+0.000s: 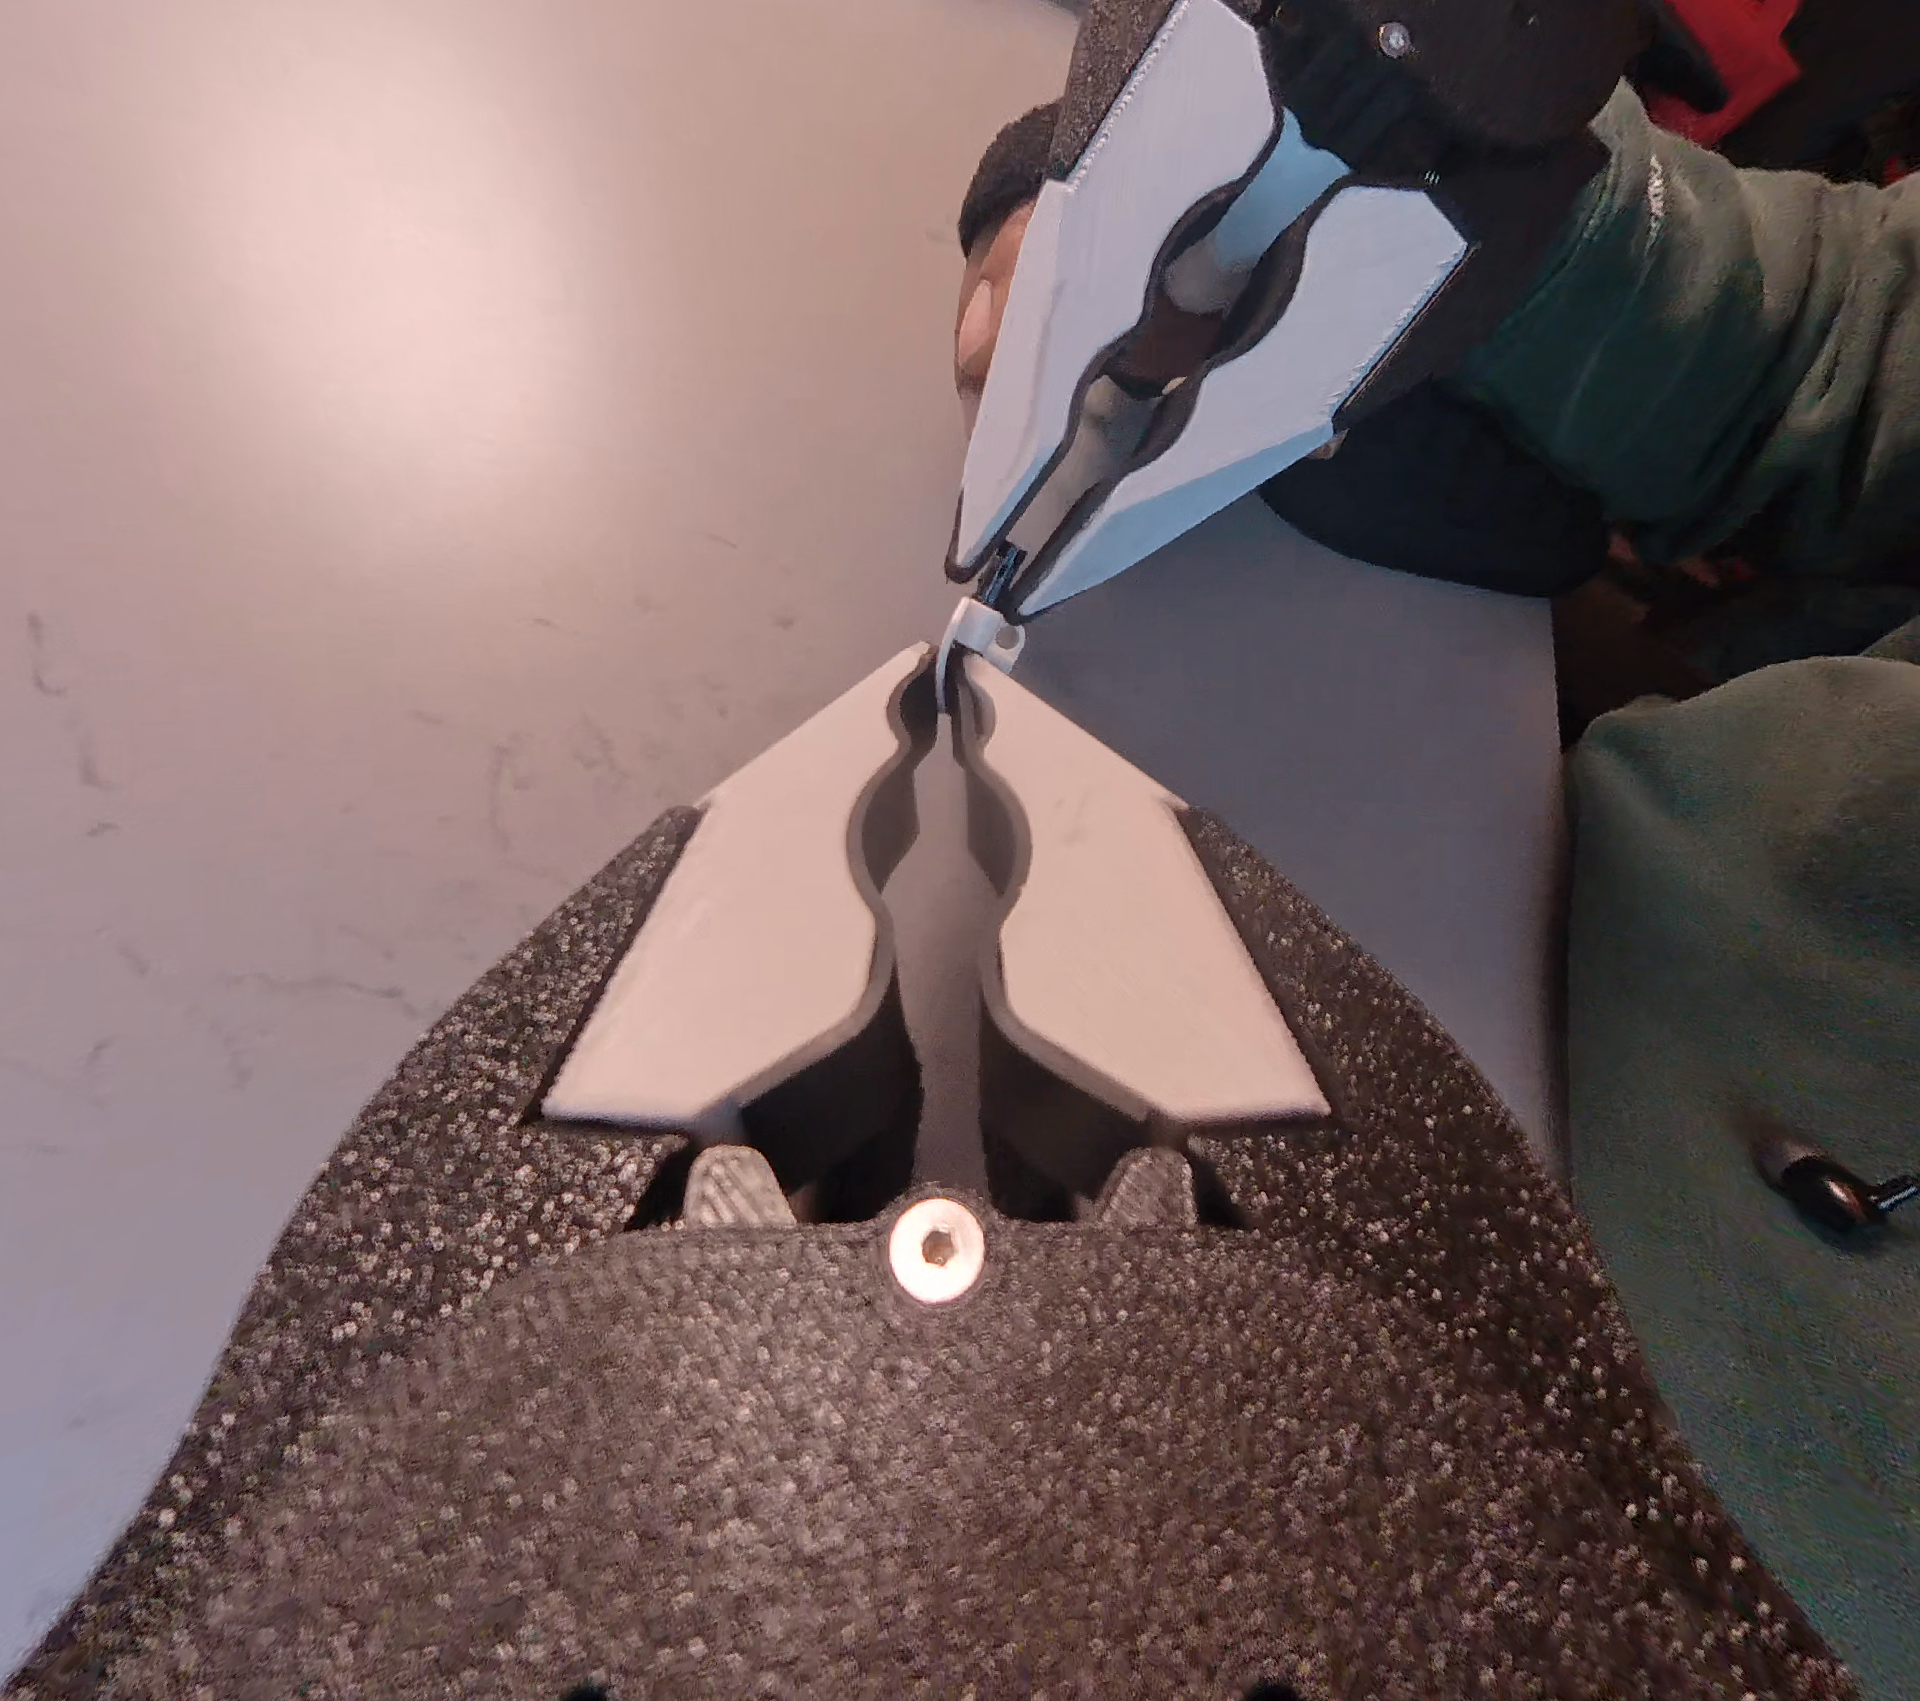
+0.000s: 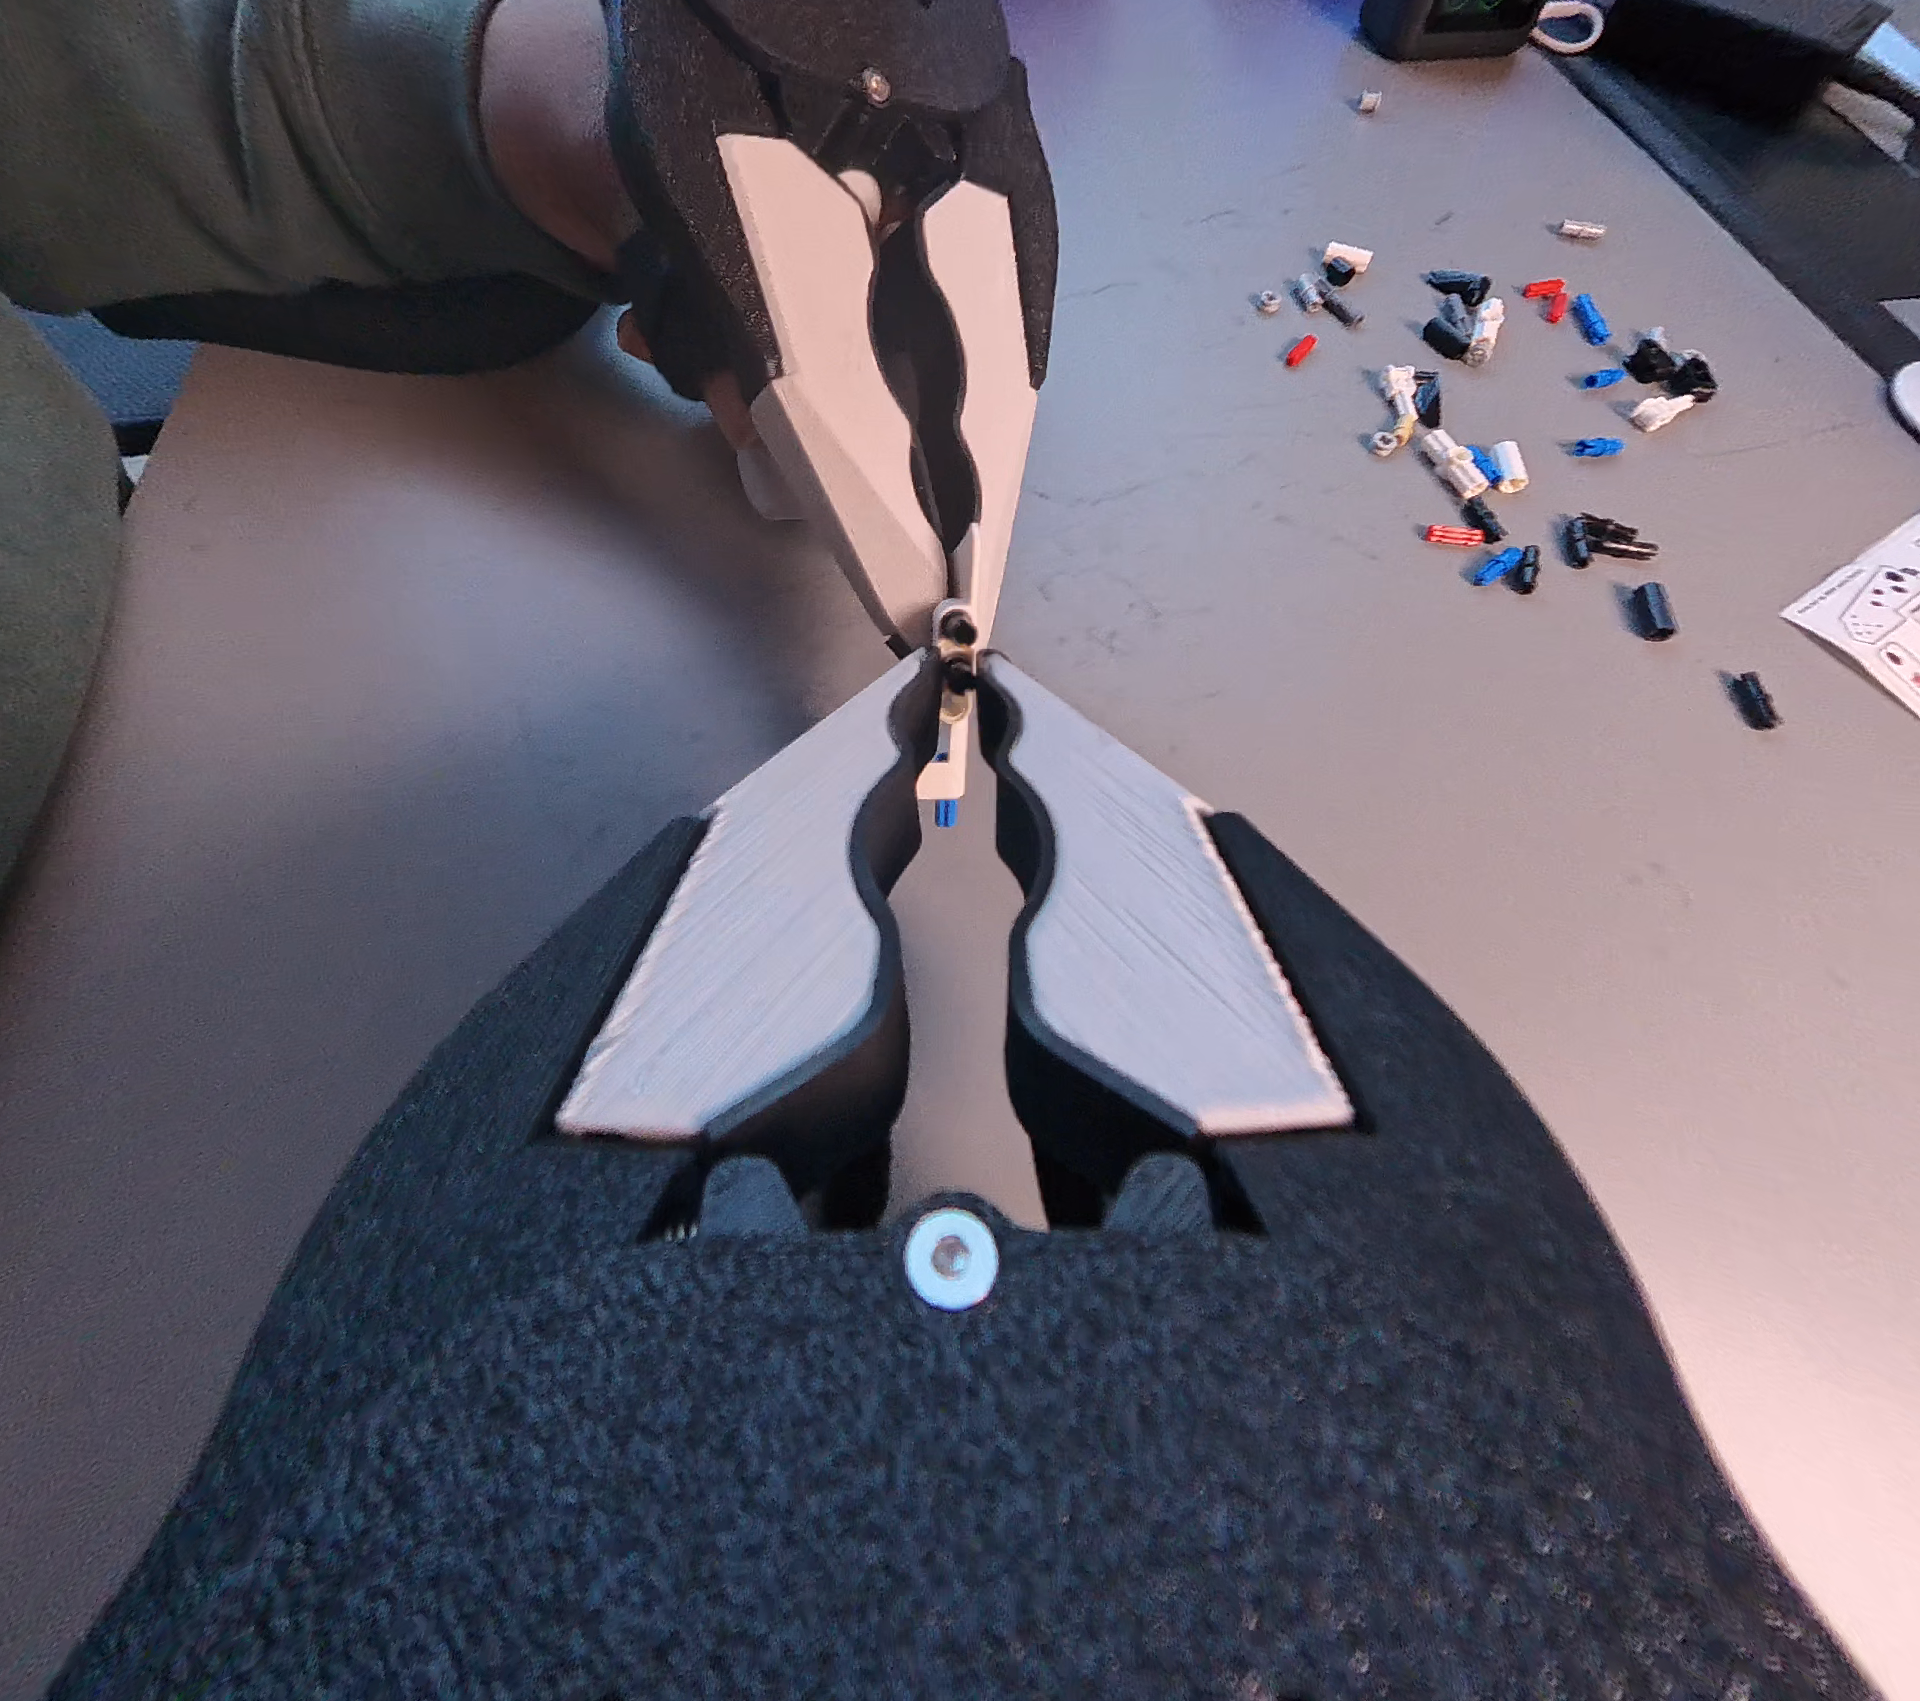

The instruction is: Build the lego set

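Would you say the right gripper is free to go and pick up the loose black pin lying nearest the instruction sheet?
Probably not yet: the way across the table to that black pin looks open, but the right gripper is shut on a small white piece.

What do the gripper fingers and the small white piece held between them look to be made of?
Left gripper fingers: likely 3D-printed plastic, matte grey, fine layer lines. White piece: smooth moulded plastic, slight sheen, pin holes. The right gripper pinches the white piece too.
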The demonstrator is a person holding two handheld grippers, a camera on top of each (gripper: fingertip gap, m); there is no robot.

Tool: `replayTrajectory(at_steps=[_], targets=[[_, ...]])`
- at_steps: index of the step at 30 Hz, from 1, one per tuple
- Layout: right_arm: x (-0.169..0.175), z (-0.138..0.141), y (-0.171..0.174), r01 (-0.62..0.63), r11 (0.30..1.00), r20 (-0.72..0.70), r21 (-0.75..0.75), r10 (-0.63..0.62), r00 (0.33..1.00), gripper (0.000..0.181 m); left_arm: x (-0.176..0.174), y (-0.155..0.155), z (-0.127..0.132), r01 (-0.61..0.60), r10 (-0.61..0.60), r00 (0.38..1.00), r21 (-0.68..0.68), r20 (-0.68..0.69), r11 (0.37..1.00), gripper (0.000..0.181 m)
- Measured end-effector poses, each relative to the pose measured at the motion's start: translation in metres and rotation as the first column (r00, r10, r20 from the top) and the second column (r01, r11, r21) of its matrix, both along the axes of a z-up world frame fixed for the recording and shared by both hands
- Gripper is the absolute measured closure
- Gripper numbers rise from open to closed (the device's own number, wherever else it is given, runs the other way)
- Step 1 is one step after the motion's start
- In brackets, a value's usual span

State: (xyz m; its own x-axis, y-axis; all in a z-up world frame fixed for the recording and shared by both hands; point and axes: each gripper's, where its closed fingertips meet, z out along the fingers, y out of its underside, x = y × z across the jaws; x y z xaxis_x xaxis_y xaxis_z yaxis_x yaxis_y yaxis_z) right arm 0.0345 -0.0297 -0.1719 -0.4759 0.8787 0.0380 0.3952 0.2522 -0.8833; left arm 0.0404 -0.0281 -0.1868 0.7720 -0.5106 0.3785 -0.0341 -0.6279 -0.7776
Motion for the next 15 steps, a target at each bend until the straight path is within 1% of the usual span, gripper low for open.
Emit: replayTrajectory(at_steps=[2, 3, 5, 9, 11, 15], targets=[[0.000, 0.007, 0.005, 0.015, 1.000, -0.035, 0.024, -0.014, 0.999, 0.161, -0.007, 0.002, -0.002, -0.033, 0.033, 0.999, -0.012, -0.004, 0.999, 0.181], [0.001, 0.011, 0.008, 0.025, 0.999, -0.057, 0.030, -0.023, 0.998, 0.161, -0.008, 0.002, -0.001, -0.044, 0.044, 0.999, -0.016, 0.020, 0.999, 0.181], [0.001, 0.017, 0.012, 0.051, 0.998, -0.093, 0.049, -0.047, 0.995, 0.165, -0.012, 0.004, 0.001, -0.065, 0.066, 0.996, -0.024, 0.052, 0.998, 0.181], [-0.005, 0.012, 0.009, 0.073, 0.990, -0.109, 0.117, -0.060, 0.992, 0.174, -0.009, 0.003, 0.004, -0.057, 0.059, 0.996, -0.025, 0.069, 0.998, 0.181], [-0.007, 0.009, 0.009, 0.079, 0.989, -0.104, 0.122, -0.067, 0.992, 0.178, -0.009, 0.002, 0.003, -0.060, 0.062, 0.996, -0.029, 0.064, 0.998, 0.181], [-0.008, 0.012, 0.005, 0.070, 0.992, -0.105, 0.105, -0.059, 0.993, 0.178, -0.007, 0.001, 0.008, -0.051, 0.051, 0.994, -0.006, 0.095, 0.999, 0.181]])
